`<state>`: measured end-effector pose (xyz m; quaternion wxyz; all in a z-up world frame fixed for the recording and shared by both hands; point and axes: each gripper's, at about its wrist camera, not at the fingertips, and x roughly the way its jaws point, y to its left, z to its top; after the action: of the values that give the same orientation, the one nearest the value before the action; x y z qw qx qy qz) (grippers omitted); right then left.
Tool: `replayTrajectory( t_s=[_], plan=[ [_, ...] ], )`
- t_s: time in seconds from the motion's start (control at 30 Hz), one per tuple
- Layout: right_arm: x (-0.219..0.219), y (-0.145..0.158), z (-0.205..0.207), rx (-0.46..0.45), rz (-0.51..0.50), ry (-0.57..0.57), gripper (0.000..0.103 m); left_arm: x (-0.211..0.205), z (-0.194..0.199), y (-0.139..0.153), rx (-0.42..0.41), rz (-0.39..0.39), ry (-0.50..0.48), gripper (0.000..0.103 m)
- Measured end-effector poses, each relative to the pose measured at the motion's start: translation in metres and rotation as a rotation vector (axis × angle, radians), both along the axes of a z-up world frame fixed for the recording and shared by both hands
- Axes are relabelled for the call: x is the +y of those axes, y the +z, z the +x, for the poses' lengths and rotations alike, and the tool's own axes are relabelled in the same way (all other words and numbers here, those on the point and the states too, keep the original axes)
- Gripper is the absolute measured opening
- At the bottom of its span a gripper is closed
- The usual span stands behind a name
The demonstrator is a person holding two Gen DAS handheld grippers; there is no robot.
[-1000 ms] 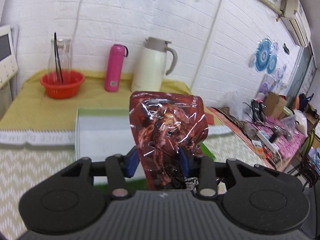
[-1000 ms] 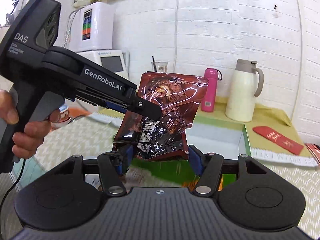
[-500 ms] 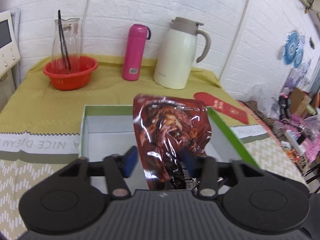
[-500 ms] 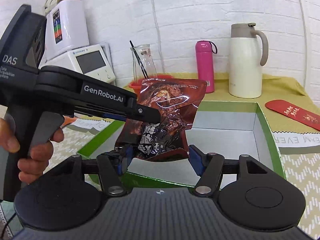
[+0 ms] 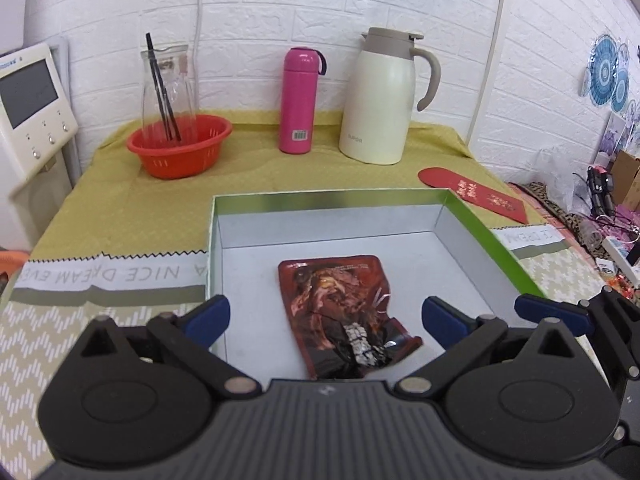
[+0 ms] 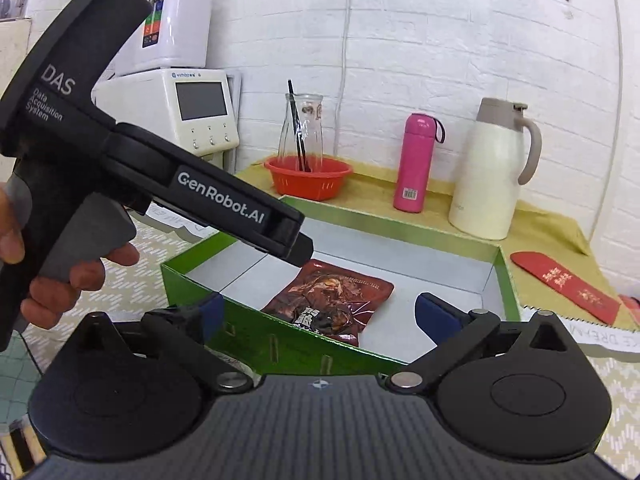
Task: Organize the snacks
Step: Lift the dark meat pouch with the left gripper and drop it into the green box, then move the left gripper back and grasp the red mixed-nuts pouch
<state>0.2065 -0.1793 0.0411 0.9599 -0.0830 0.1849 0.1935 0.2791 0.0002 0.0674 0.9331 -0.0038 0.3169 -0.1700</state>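
Observation:
A dark red snack packet (image 5: 344, 312) lies flat on the white floor of the green-rimmed box (image 5: 320, 198). It also shows in the right wrist view (image 6: 332, 300), inside the same box (image 6: 506, 280). My left gripper (image 5: 324, 316) is open and empty, just above the packet's near end. Its body shows in the right wrist view (image 6: 224, 204), reaching over the box. My right gripper (image 6: 316, 314) is open and empty at the box's near wall. Its blue pad (image 5: 552, 314) shows at the right in the left wrist view.
On the yellow cloth behind the box stand a red basket (image 5: 180, 146) with a glass jar, a pink bottle (image 5: 300, 100) and a white thermos jug (image 5: 384, 96). A red envelope (image 5: 472, 192) lies right of the box. A white appliance (image 6: 200, 108) stands at the left.
My left gripper opened and let go of the snack packet, which dropped flat onto the box floor. My right gripper opened wider. Both views tilted down toward the box.

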Motion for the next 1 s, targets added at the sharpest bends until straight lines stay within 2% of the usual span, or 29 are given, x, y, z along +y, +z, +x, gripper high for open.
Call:
replayTrajectory(
  t_s=[0.13, 0.3, 0.47, 0.57, 0.63, 0.77, 0.9, 1.0],
  plan=[
    [-0.007, 0.016, -0.026, -0.035, 0.0, -0.017, 0.103, -0.003, -0.036, 0.016, -0.04, 0.035, -0.02, 0.102],
    [-0.02, 0.025, -0.061, -0.002, 0.054, -0.026, 0.103, -0.012, -0.093, 0.025, -0.112, 0.156, -0.042, 0.102],
    [-0.033, 0.011, -0.094, 0.051, 0.068, -0.04, 0.103, -0.015, -0.142, 0.015, -0.124, 0.292, -0.001, 0.102],
    [-0.044, -0.001, -0.111, 0.084, 0.077, -0.055, 0.103, -0.011, -0.168, 0.002, -0.174, 0.342, 0.07, 0.102],
    [-0.051, -0.01, -0.122, 0.104, 0.088, -0.071, 0.103, -0.009, -0.179, -0.006, -0.163, 0.347, 0.094, 0.102],
    [-0.06, -0.021, -0.137, 0.147, 0.111, -0.114, 0.103, -0.002, -0.188, -0.018, -0.073, 0.284, 0.083, 0.102],
    [-0.064, -0.027, -0.149, 0.171, 0.137, -0.122, 0.103, -0.002, -0.195, -0.027, -0.054, 0.297, 0.102, 0.102],
    [-0.063, -0.029, -0.157, 0.175, 0.138, -0.126, 0.103, 0.002, -0.201, -0.03, -0.028, 0.259, 0.107, 0.102]
  ],
)
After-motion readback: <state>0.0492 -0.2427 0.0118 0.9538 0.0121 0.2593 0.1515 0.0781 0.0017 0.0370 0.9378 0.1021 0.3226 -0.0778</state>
